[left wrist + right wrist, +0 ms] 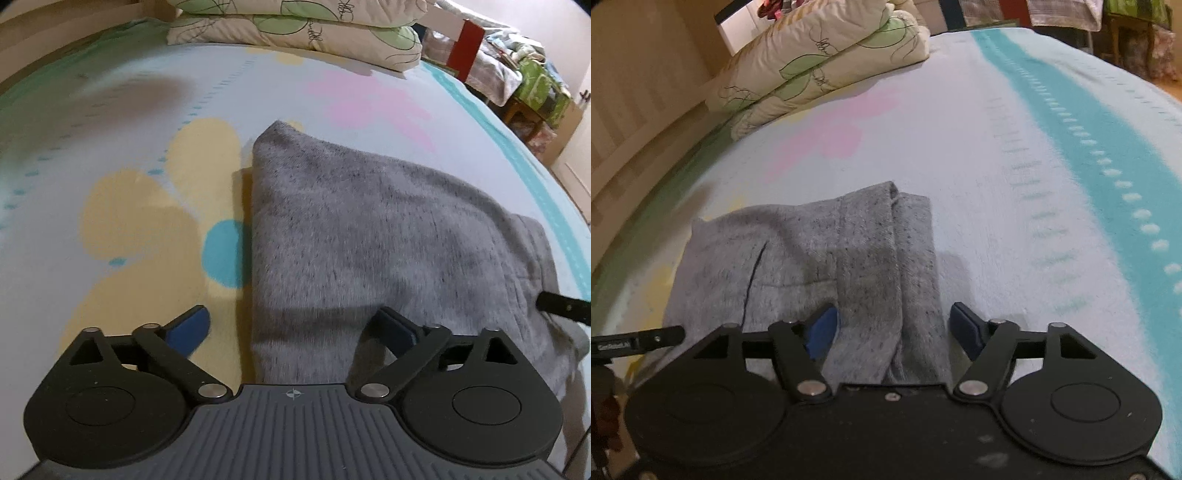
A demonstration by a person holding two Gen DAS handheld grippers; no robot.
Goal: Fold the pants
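1. pants, grey, folded into a compact stack on the flowered bed sheet, well short of the pillows at the far end.
2. left gripper released, jaws spread wide over the stack's near left edge, left pad over bare sheet, right pad over the cloth, nothing pinched.
3. right gripper released too, jaws straddling the near right end of the stack without pressing it.

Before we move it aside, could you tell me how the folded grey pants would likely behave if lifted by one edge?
The pants look like soft fleece, so they would probably droop and unfold. The stacked layers seem loose, likely sliding apart. Probably light, judging by the thin folds.
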